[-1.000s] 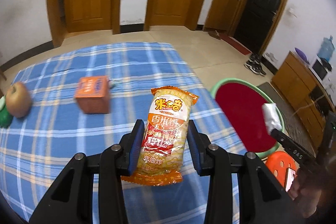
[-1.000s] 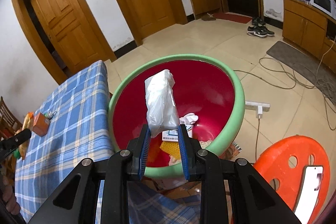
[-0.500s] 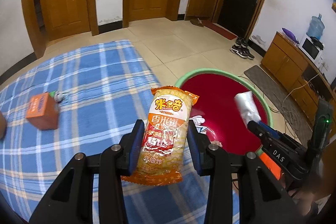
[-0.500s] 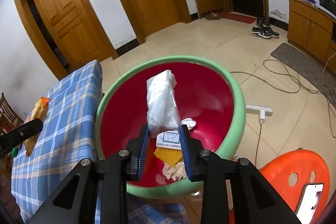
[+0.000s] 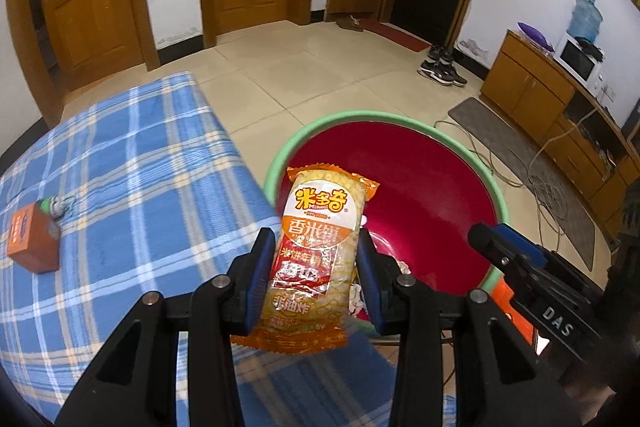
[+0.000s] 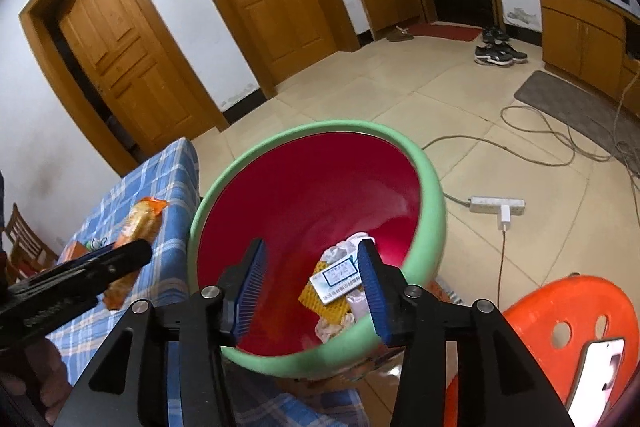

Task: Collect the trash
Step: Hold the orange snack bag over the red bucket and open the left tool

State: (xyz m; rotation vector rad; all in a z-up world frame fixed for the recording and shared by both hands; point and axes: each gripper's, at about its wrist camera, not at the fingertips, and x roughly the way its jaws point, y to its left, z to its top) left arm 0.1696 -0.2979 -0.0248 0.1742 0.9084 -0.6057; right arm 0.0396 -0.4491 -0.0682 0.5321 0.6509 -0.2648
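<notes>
My left gripper [image 5: 316, 275] is shut on an orange and yellow snack packet [image 5: 316, 251] and holds it upright above the near rim of the red basin with a green rim [image 5: 304, 139]. The packet also shows in the right wrist view [image 6: 134, 235]. My right gripper [image 6: 312, 283] is open and empty above the basin [image 6: 434, 211]. Several pieces of trash [image 6: 336, 279] lie at the basin's bottom: a white and blue box, a yellow wrapper, crumpled white bits. The right gripper also shows in the left wrist view [image 5: 500, 243].
A table with a blue plaid cloth [image 5: 132, 163] stands left of the basin, with an orange box [image 5: 32, 243] on it. An orange plastic stool [image 6: 560, 331] with a phone on it stands right of the basin. Cables and a power strip [image 6: 496, 205] lie on the floor.
My right gripper opened and the white plastic bag it held is gone from its jaws. My left gripper carried the snack packet rightwards from over the table to over the basin.
</notes>
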